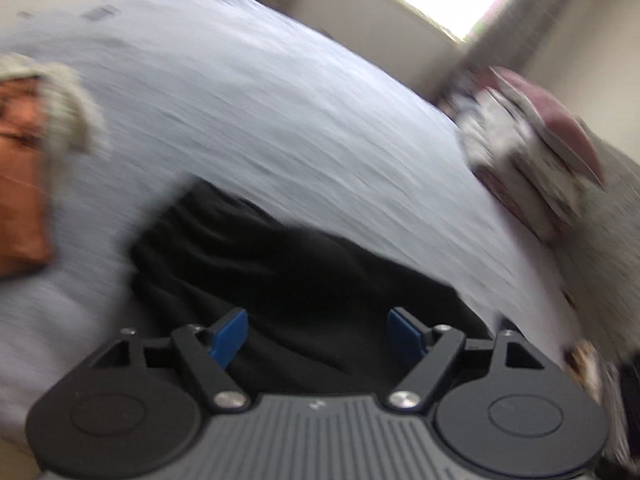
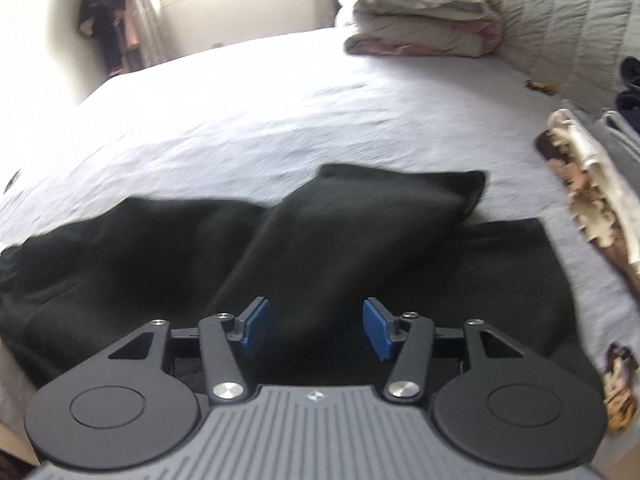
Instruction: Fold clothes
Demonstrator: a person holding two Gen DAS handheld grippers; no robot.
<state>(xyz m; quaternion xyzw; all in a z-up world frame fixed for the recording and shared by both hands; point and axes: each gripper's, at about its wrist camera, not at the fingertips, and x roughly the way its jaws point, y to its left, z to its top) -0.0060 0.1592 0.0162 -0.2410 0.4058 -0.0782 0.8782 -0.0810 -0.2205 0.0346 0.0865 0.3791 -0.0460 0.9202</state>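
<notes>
Black soft garment (image 2: 360, 240), folded flap, pale wrinkled bedsheet (image 2: 260, 112)

Black garment (image 2: 304, 256), soft knit-looking fabric, lies flat-ish on pale bed sheet (image 2: 280, 112), near its front edge. One part folded over diagonally across middle, its squared end up-right, slightly raised. Left portion rumpled w/ creases; right portion smoother, edge straight. Left wrist view: same garment (image 1: 280, 280), blurred, dark mass on sheet.

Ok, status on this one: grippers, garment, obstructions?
Left gripper open, empty. Right gripper open, empty. Black fabric garment lies on pale bedsheet, one flap folded over. Nothing blocking.
</notes>
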